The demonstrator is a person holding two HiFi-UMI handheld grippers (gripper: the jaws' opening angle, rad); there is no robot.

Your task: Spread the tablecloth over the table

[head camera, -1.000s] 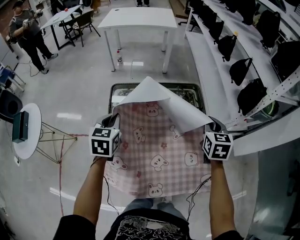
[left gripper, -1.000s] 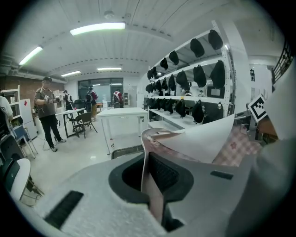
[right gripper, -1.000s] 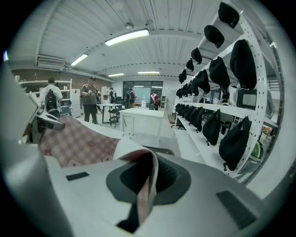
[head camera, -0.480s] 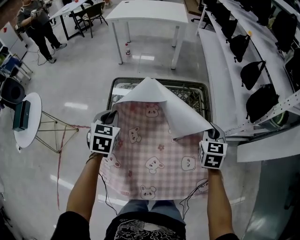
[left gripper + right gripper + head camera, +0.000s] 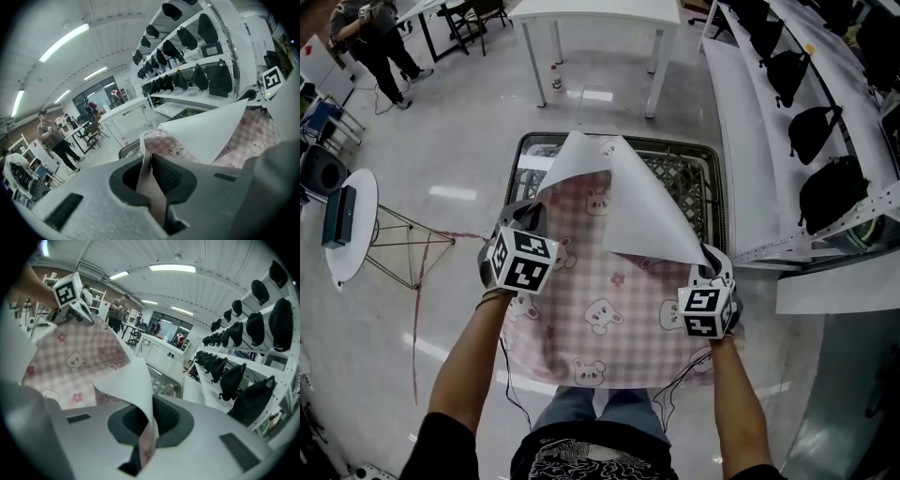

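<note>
A pink checked tablecloth [image 5: 600, 286] with bear prints hangs between my two grippers, above a small dark-rimmed table [image 5: 701, 178]. Its far right corner is folded back toward me and shows the white underside [image 5: 628, 202]. My left gripper [image 5: 523, 220] is shut on the cloth's left edge, and the fabric [image 5: 147, 180] runs between its jaws in the left gripper view. My right gripper [image 5: 712, 264] is shut on the right edge, with the white fold [image 5: 136, 380] pinched between its jaws in the right gripper view. The near hem hangs over my legs.
A white table [image 5: 600, 11] stands farther off, with a bottle [image 5: 556, 77] on the floor by its leg. Long white shelves with black bags [image 5: 825, 178] run along the right. A round side table [image 5: 352, 248] and a standing person [image 5: 373, 42] are at the left.
Both grippers have sunk with the cloth and rolled, so their marker cubes now tilt. The folded white corner stands steeper and narrower over the table.
</note>
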